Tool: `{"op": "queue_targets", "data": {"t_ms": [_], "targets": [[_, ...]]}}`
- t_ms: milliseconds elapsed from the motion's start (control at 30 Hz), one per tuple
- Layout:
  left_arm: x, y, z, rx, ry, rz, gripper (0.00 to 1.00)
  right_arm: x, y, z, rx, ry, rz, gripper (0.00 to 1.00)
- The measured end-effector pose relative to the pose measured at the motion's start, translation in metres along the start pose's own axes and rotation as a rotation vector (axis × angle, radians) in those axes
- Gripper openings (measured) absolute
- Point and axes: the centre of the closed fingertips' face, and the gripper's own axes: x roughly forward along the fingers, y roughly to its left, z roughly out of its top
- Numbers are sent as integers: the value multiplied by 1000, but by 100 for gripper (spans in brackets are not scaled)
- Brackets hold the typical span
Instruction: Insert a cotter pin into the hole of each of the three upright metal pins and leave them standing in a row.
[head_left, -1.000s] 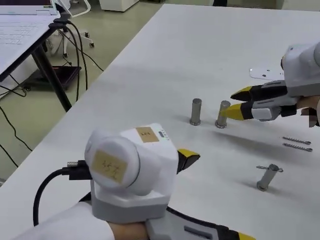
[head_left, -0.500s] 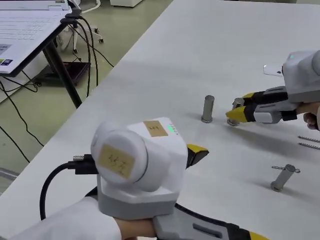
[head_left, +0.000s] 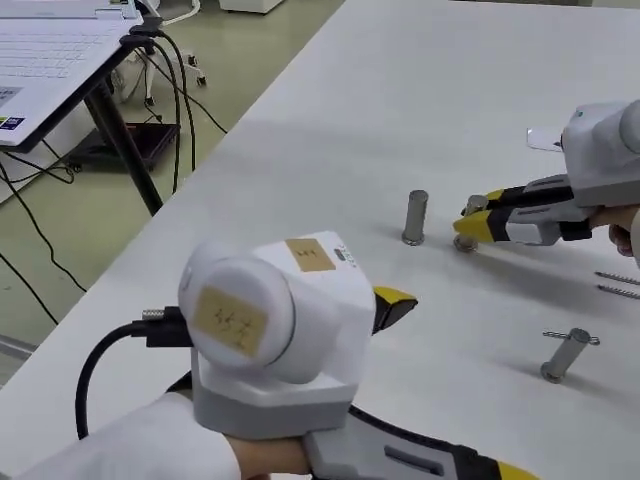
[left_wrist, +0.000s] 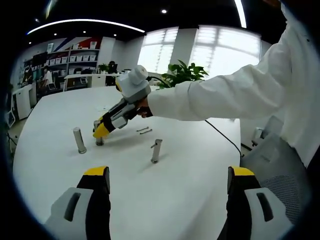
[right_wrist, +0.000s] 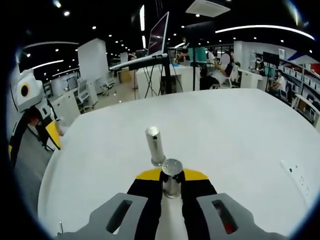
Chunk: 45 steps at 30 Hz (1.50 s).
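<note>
Squarely between the right tongs (right_wrist: 172, 179), tight upon it, one metal pin (right_wrist: 172, 169); left tongs (left_wrist: 168, 173) agape, well apart.

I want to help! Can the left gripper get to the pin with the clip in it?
Probably yes: the left gripper is open, and just bare table lies between it and that pin.

Grey metal pin (head_left: 415, 217) upright, second pin (head_left: 477, 205) beside it clamped in right claw (head_left: 474, 215); third pin (head_left: 562, 355) apart, cotter pin (head_left: 570, 337) through it.
</note>
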Motion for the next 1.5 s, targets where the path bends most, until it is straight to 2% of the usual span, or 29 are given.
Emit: {"op": "queue_targets", "data": {"t_ms": [133,267,400,433,533,667,767,833,1000,1033,1200,1233,1300,1500], "targets": [[-1,0,2,6,0,5,97,0,1,1,2,13,-25,8],[-2,0,5,10,-7,13,97,-7,1,19,24,-35,-35,8],[-3,1,7,11,-12,20,97,-18,0,36,2,-65,-42,8],[-3,1,8,15,-13,22,97,-26,4,44,18,-83,-40,8],[-5,3,10,17,-19,29,97,-39,13,56,-23,-95,-34,8],[-6,8,13,21,-26,40,97,-58,34,73,-54,-115,-23,8],[-7,9,15,27,-29,41,97,-69,51,79,-72,-120,-8,8],[-8,10,16,31,-30,42,97,-75,60,80,-69,-119,16,8],[-9,10,18,33,-36,41,97,-83,84,74,-82,-115,35,8],[-10,10,18,34,-36,41,97,-86,92,70,-94,-112,39,8],[-12,9,16,34,-34,42,97,-93,113,56,-92,-97,46,8],[-12,9,15,34,-29,42,97,-97,127,49,-94,-99,58,8],[-13,9,14,35,-29,44,97,-98,137,42,-109,-92,56,8],[-12,8,13,35,-27,41,97,-97,155,25,-100,-71,70,8]]}}
